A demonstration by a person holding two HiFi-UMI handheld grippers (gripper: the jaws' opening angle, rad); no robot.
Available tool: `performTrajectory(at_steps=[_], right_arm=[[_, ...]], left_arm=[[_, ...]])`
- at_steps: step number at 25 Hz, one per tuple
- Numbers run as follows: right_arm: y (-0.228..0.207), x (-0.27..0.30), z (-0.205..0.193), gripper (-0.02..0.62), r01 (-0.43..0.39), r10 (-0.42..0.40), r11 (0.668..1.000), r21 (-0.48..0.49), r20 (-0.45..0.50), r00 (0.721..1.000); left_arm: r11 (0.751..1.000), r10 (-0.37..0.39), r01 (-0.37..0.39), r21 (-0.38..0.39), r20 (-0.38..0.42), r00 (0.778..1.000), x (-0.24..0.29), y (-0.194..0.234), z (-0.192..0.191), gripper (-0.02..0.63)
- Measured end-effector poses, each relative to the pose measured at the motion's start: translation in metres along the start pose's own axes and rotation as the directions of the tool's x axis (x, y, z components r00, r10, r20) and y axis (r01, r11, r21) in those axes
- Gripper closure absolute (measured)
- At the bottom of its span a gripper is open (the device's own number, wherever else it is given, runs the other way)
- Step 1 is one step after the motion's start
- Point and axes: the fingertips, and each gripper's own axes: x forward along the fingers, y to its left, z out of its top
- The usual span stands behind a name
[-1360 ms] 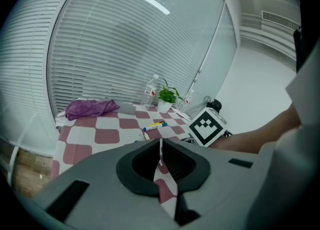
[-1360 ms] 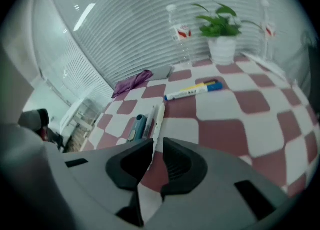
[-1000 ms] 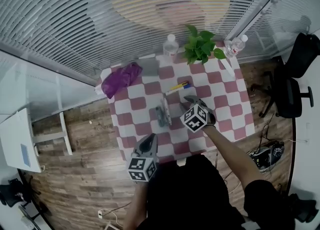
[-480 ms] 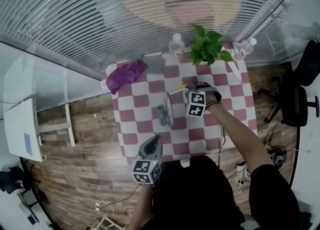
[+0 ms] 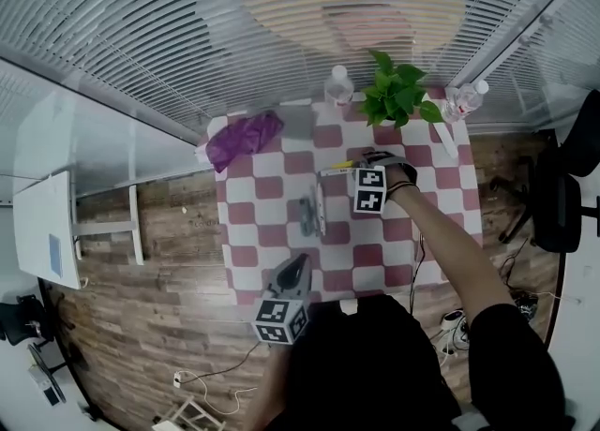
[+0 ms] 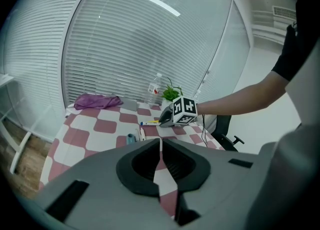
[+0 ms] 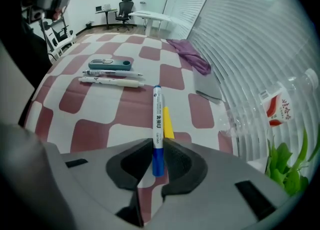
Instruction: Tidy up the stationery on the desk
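A white whiteboard marker with a blue cap (image 7: 157, 134) lies on the checked table (image 7: 100, 124) beside a yellow pen (image 7: 167, 124). My right gripper (image 7: 158, 146) points steeply down over it. Its jaws have just been closing and now pinch the marker's blue end between the pads. In the head view that gripper (image 5: 361, 165) is at the table's far middle. Two white pens (image 7: 112, 80) and a teal holder (image 7: 110, 64) lie together mid-table. My left gripper (image 6: 160, 146) is shut and empty, hovering at the near edge (image 5: 298, 268).
A purple cloth (image 5: 244, 137) lies at the far left corner, with a grey flat item (image 7: 208, 88) next to it. A potted plant (image 5: 396, 94) and two water bottles (image 5: 338, 85) (image 5: 461, 97) stand along the far edge by the blinds. An office chair (image 5: 567, 195) is at right.
My right gripper has moved from mid-table to the far pens, rolled its wrist, sunk and closed on the marker. The left gripper has barely shifted.
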Motion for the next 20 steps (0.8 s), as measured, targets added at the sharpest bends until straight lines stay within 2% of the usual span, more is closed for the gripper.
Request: performTrajectory(at_steps=[7,9,11,13,16,18,20], right_arm=[[0.009,-0.017,-0.006,0.514,0.040,-0.041,0.992,0.118,0.007,0.999],[0.013,-0.028,-0.007,0.514,0.047,-0.054,0.977,0.209,0.028,0.998],[0.020,-0.039,-0.006,0.514,0.034,-0.059,0.941,0.337,0.066,0.996],[0.030,-0.050,-0.004,0.514,0.000,-0.057,0.881,0.473,0.106,0.993],[0.046,-0.064,0.004,0.514,-0.059,-0.060,0.763,0.643,0.161,0.985],[0.056,-0.070,0.011,0.514,-0.092,-0.073,0.671,0.736,0.189,0.979],[0.065,-0.071,0.018,0.514,-0.128,-0.094,0.563,0.817,0.217,0.972]], left_arm=[[1.000,-0.011,0.011,0.025,-0.004,1.000,-0.002,-0.003,0.003,0.563],[0.999,-0.022,0.022,0.038,-0.007,1.000,-0.001,-0.004,0.004,0.563],[0.998,-0.034,0.035,0.049,-0.008,0.999,0.000,-0.006,0.006,0.563],[0.997,-0.049,0.050,0.056,-0.007,0.999,0.001,-0.007,0.009,0.563],[0.995,-0.067,0.068,0.071,-0.006,0.998,0.004,-0.006,0.012,0.563],[0.994,-0.079,0.079,0.078,-0.005,0.997,0.004,-0.005,0.013,0.563],[0.993,-0.090,0.091,0.081,-0.005,0.996,0.005,-0.002,0.015,0.563]])
